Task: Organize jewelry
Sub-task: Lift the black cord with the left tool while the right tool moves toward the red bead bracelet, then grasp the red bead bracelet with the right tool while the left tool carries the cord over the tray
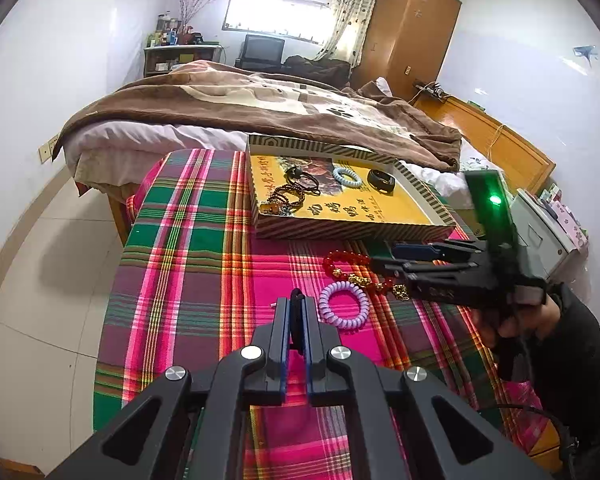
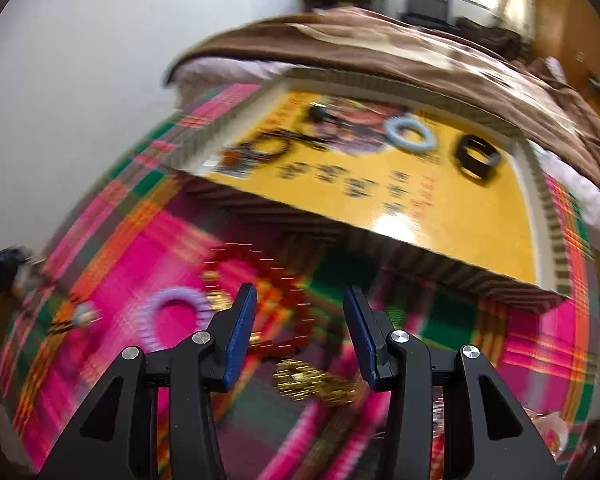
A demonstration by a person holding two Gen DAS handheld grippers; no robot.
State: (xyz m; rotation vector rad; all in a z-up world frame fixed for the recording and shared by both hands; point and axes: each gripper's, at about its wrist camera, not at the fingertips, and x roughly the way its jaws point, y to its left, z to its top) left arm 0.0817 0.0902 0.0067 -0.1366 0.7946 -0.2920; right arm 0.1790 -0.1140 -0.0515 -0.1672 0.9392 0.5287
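Left wrist view showed the left gripper [image 1: 298, 304] pressed together on a small black band [image 1: 297, 320] above the plaid cloth [image 1: 188, 264]. Just beside it lay a purple coil tie [image 1: 343, 305] and a red bead bracelet [image 1: 346, 266]. The right gripper [image 2: 300, 300] was spread with nothing between its fingers, over the red bracelet. Behind them, the yellow tray [image 1: 380, 210] held other pieces.

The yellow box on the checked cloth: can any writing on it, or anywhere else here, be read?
Yellow box: large dark Chinese characters on its floor, too distorted to quote; smeared by blur in the right wrist view.
Red column along its left edge: too small to read.
No brand, number or other sign is legible anywhere.
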